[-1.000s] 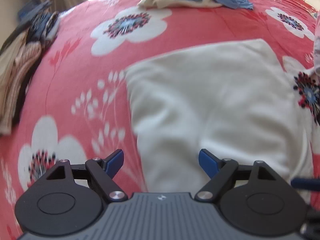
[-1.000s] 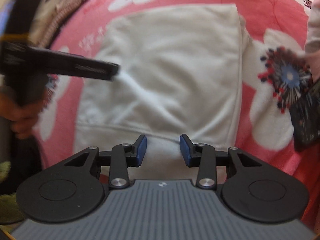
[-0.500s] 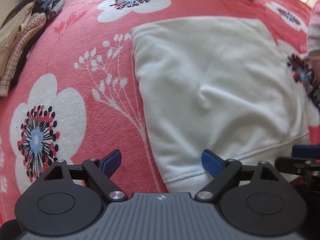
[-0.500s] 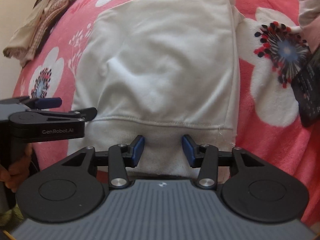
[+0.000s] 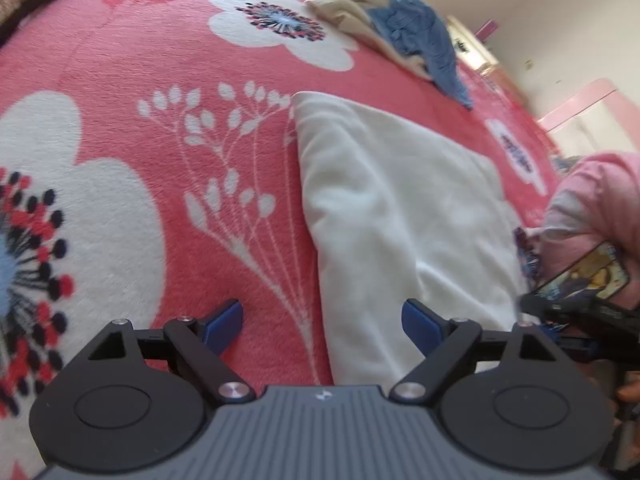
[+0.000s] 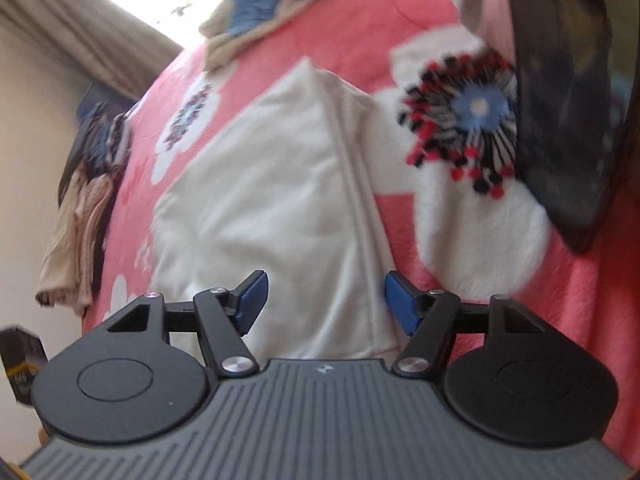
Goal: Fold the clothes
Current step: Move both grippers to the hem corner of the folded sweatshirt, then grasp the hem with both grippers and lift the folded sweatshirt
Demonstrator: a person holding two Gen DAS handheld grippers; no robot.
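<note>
No writing can be read in either view; only a small pale mark sits on the grey body of each tool. The white garment [image 5: 392, 208] is folded into a flat, roughly four-sided shape and lies on the bed, on a pink blanket [image 5: 120, 80] printed with big white flowers. Its cloth looks soft and thick, with a few shallow wrinkles, and in the right wrist view the garment [image 6: 260, 184] shows a straight layered edge along its right side. The left gripper [image 5: 322, 318] is low over the bed with its blue fingers [image 5: 224, 318] wide apart; the left one is over the blanket, the right one over the near left edge of the garment, and they hold nothing. The right gripper [image 6: 326, 300] is tilted, its fingers [image 6: 402, 300] also apart and empty, on both sides of the garment's near right part. Far on the bed lies a pile of beige and blue clothes [image 5: 396, 36]. At the right is a pink sleeve [image 5: 596, 196] and a phone [image 5: 584, 272].
</note>
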